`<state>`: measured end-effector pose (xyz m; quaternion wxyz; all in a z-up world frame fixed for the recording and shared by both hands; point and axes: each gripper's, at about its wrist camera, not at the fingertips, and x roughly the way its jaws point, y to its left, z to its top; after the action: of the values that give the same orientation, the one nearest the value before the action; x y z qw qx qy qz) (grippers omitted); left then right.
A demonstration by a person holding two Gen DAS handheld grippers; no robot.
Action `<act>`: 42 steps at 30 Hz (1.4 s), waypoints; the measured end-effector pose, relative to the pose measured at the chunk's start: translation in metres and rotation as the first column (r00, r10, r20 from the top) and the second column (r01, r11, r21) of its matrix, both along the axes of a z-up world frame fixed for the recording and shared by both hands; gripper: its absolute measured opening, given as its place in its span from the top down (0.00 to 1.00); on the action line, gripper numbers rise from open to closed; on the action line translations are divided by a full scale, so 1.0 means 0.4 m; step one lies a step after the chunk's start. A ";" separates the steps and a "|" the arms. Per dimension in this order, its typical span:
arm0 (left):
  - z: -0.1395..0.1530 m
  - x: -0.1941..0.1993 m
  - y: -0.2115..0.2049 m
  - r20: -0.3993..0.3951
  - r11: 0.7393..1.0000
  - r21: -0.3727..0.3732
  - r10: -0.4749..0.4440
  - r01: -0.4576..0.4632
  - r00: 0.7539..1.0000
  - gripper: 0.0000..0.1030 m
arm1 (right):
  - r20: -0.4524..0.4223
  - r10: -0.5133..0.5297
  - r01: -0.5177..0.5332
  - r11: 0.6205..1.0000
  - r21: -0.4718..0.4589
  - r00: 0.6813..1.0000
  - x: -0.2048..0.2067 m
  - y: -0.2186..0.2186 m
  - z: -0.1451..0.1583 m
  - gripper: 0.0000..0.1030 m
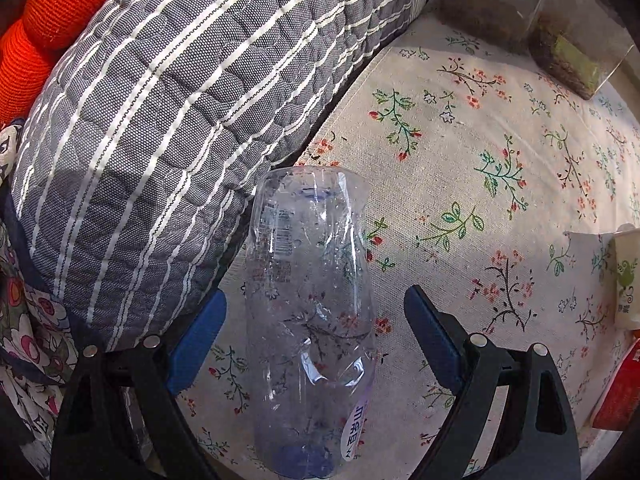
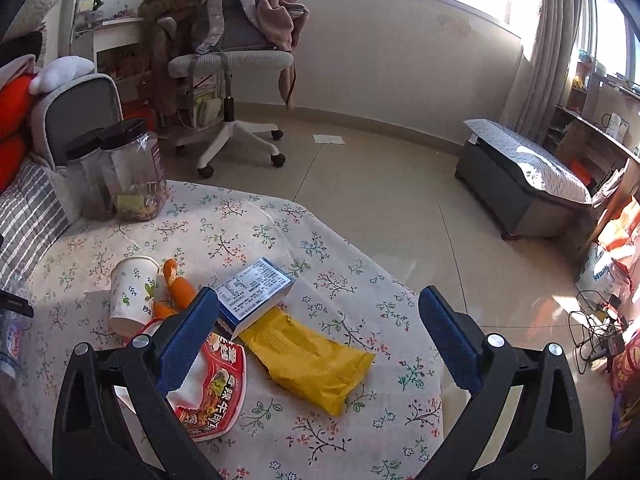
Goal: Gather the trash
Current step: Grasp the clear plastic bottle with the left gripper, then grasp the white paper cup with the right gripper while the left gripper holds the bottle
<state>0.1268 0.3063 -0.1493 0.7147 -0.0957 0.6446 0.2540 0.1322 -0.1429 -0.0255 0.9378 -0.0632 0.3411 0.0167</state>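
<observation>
A: Left wrist view first: the left gripper (image 1: 316,332) has its jaws spread wide, one on each side of a clear plastic bottle (image 1: 310,300) lying on the flowered tablecloth (image 1: 460,184). Neither blue pad touches it, so I'd call it bracketed, not gripped.

B: Why come at it from so steeply above?

A: My guess is the striped cushion (image 1: 168,120). It lies just beside the bottle toward the left edge of the table, so there is little room for the left jaw; the other side is bare cloth. The bottle is crumpled and light, and I'd expect it to skid or buckle when squeezed.

B: And the other hand?

A: The right gripper (image 2: 320,332) is spread too and holds nothing. It hangs above the rest of the trash near the middle of the table: a red noodle lid (image 2: 216,392) partly under its left jaw, a yellow packet (image 2: 316,364), a small box (image 2: 256,292), a paper cup (image 2: 132,294) with orange peel (image 2: 180,288) touching it.

B: Anything to avoid?

A: Two dark-lidded jars (image 2: 124,168) stand at the far left corner, well apart from the trash. The far and right edges of the table drop to open floor.
</observation>
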 end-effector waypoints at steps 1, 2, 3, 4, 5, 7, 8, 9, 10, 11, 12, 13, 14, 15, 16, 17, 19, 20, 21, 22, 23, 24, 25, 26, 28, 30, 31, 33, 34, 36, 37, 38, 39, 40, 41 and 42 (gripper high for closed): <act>-0.010 0.000 0.009 -0.002 1.000 -0.026 0.011 -0.011 1.000 0.15 | -0.017 0.018 -0.017 1.000 0.016 1.000 0.004 -0.001 0.000 0.07; -0.019 -0.001 0.017 0.000 0.998 -0.062 0.019 -0.019 1.000 0.19 | -0.032 0.035 -0.034 0.999 0.035 0.999 0.008 -0.001 0.003 0.07; -0.026 0.000 0.026 0.010 0.995 -0.096 0.022 -0.021 1.000 0.25 | -0.044 0.053 -0.051 0.997 0.055 0.998 0.010 -0.002 0.006 0.07; -0.023 0.001 0.028 0.030 0.993 -0.115 0.019 -0.015 0.999 0.29 | -0.058 0.067 -0.063 0.996 0.067 0.996 0.014 -0.001 0.010 0.07; -0.019 0.002 0.027 0.048 0.992 -0.130 0.006 0.000 0.999 0.39 | -0.079 0.076 -0.070 0.995 0.074 0.994 0.021 0.001 0.012 0.07; -0.011 0.003 0.014 0.065 0.989 -0.140 -0.030 0.039 0.997 0.39 | -0.131 0.097 -0.085 0.992 0.093 0.987 0.035 0.012 0.018 0.07; -0.007 0.003 0.003 0.077 0.987 -0.149 -0.051 0.062 0.996 0.39 | -0.160 0.114 -0.098 0.989 0.107 0.981 0.042 0.022 0.023 0.07; 0.001 0.003 -0.010 0.095 0.983 -0.162 -0.070 0.084 0.993 0.39 | -0.193 0.127 -0.106 0.987 0.117 0.973 0.052 0.038 0.027 0.07; 0.015 0.002 -0.025 0.120 0.979 -0.173 -0.085 0.105 0.989 0.40 | -0.227 0.140 -0.112 0.985 0.130 0.964 0.061 0.058 0.032 0.07; 0.036 0.001 -0.041 0.153 0.975 -0.184 -0.099 0.127 0.983 0.40 | -0.257 0.158 -0.122 0.981 0.150 0.953 0.068 0.085 0.036 0.07; 0.062 0.001 -0.056 0.192 0.970 -0.193 -0.112 0.149 0.975 0.40 | -0.286 0.184 -0.139 0.976 0.169 0.940 0.073 0.117 0.039 0.07; 0.091 -0.002 -0.069 0.234 0.964 -0.202 -0.121 0.170 0.965 0.40 | -0.321 0.212 -0.159 0.970 0.184 0.923 0.077 0.155 0.038 0.07; 0.125 -0.007 -0.081 0.281 0.958 -0.211 -0.129 0.193 0.951 0.40 | -0.358 0.235 -0.174 0.965 0.196 0.904 0.080 0.196 0.032 0.07; 0.159 -0.012 -0.090 0.327 0.951 -0.222 -0.134 0.214 0.936 0.40 | -0.388 0.250 -0.178 0.961 0.213 0.887 0.082 0.237 0.021 0.07; 0.191 -0.020 -0.098 0.370 0.944 -0.233 -0.137 0.235 0.919 0.41 | -0.411 0.255 -0.173 0.959 0.225 0.875 0.087 0.276 0.008 0.07; 0.224 -0.025 -0.106 0.409 0.937 -0.242 -0.138 0.253 0.902 0.41 | -0.430 0.252 -0.169 0.960 0.222 0.867 0.094 0.314 -0.007 0.07; 0.276 -0.031 -0.116 0.464 0.928 -0.247 -0.140 0.280 0.875 0.41 | -0.467 0.231 -0.163 0.970 0.180 0.853 0.112 0.387 -0.046 0.07; 0.295 -0.030 -0.109 0.483 0.926 -0.246 -0.141 0.288 0.864 0.41 | -0.486 0.213 -0.159 0.976 0.151 0.848 0.121 0.416 -0.069 0.07; 0.307 -0.037 -0.103 0.497 0.925 -0.246 -0.137 0.290 0.857 0.40 | -0.503 0.194 -0.152 0.981 0.124 0.842 0.130 0.439 -0.093 0.07; 0.317 -0.043 -0.094 0.505 0.925 -0.247 -0.130 0.287 0.853 0.41 | -0.519 0.175 -0.146 0.985 0.097 0.836 0.138 0.459 -0.115 0.07; 0.323 -0.048 -0.087 0.511 0.925 -0.250 -0.124 0.285 0.851 0.41 | -0.532 0.157 -0.139 0.988 0.074 0.832 0.145 0.473 -0.136 0.07; 0.329 -0.047 -0.078 0.516 0.925 -0.253 -0.118 0.283 0.848 0.41 | -0.545 0.138 -0.130 0.990 0.053 0.827 0.152 0.487 -0.157 0.07; 0.336 -0.039 -0.069 0.521 0.925 -0.257 -0.111 0.279 0.846 0.41 | -0.555 0.117 -0.121 0.992 0.029 0.824 0.157 0.493 -0.177 0.07; 0.346 -0.036 -0.072 0.528 0.925 -0.260 -0.103 0.276 0.843 0.41 | -0.563 0.099 -0.115 0.993 0.007 0.821 0.161 0.502 -0.193 0.07; 0.358 -0.040 -0.059 0.541 0.927 -0.261 -0.089 0.268 0.836 0.41 | -0.576 0.077 -0.112 0.993 -0.027 0.814 0.168 0.514 -0.221 0.07; 0.357 -0.038 -0.048 0.553 0.926 -0.268 -0.077 0.265 0.830 0.41 | -0.587 0.063 -0.120 0.991 -0.059 0.807 0.169 0.525 -0.243 0.07; 0.362 -0.042 -0.041 0.558 0.925 -0.273 -0.073 0.266 0.827 0.41 | -0.594 0.060 -0.127 0.989 -0.072 0.802 0.167 0.530 -0.254 0.08; 0.364 -0.042 -0.031 0.564 0.923 -0.279 -0.065 0.264 0.823 0.41 | -0.613 0.067 -0.159 0.982 -0.097 0.787 0.161 0.543 -0.276 0.19; 0.367 -0.043 -0.029 0.567 0.924 -0.278 -0.063 0.263 0.821 0.41 | -0.605 0.061 -0.181 0.974 -0.139 0.794 0.156 0.551 -0.280 0.23; 0.367 -0.040 -0.027 0.574 0.923 -0.281 -0.057 0.262 0.817 0.41 | -0.591 0.066 -0.221 0.956 -0.194 0.804 0.148 0.560 -0.279 0.46; 0.368 -0.041 -0.028 0.577 0.922 -0.284 -0.053 0.261 0.815 0.41 | -0.607 0.082 -0.231 0.958 -0.171 0.790 0.149 0.559 -0.275 0.46; 0.368 -0.040 -0.026 0.579 0.922 -0.287 -0.050 0.260 0.814 0.41 | -0.624 0.095 -0.244 0.957 -0.157 0.775 0.148 0.557 -0.270 0.47; 0.369 -0.040 -0.026 0.580 0.922 -0.288 -0.047 0.258 0.813 0.41 | -0.620 0.105 -0.266 0.948 -0.173 0.777 0.145 0.560 -0.259 0.47; 0.370 -0.040 -0.025 0.580 0.922 -0.289 -0.044 0.256 0.813 0.41 | -0.601 0.113 -0.296 0.931 -0.214 0.791 0.139 0.567 -0.245 0.47; 0.369 -0.043 -0.026 0.581 0.923 -0.289 -0.042 0.254 0.813 0.41 | -0.579 0.128 -0.330 0.908 -0.259 0.805 0.130 0.575 -0.228 0.47; 0.370 -0.044 -0.026 0.581 0.924 -0.289 -0.039 0.251 0.813 0.41 | -0.556 0.144 -0.367 0.876 -0.313 0.819 0.119 0.586 -0.212 0.47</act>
<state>0.1094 0.2960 -0.0013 0.8615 -0.2428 0.4442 0.0383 0.1796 0.0914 -0.1105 0.7660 -0.2959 0.5635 0.0904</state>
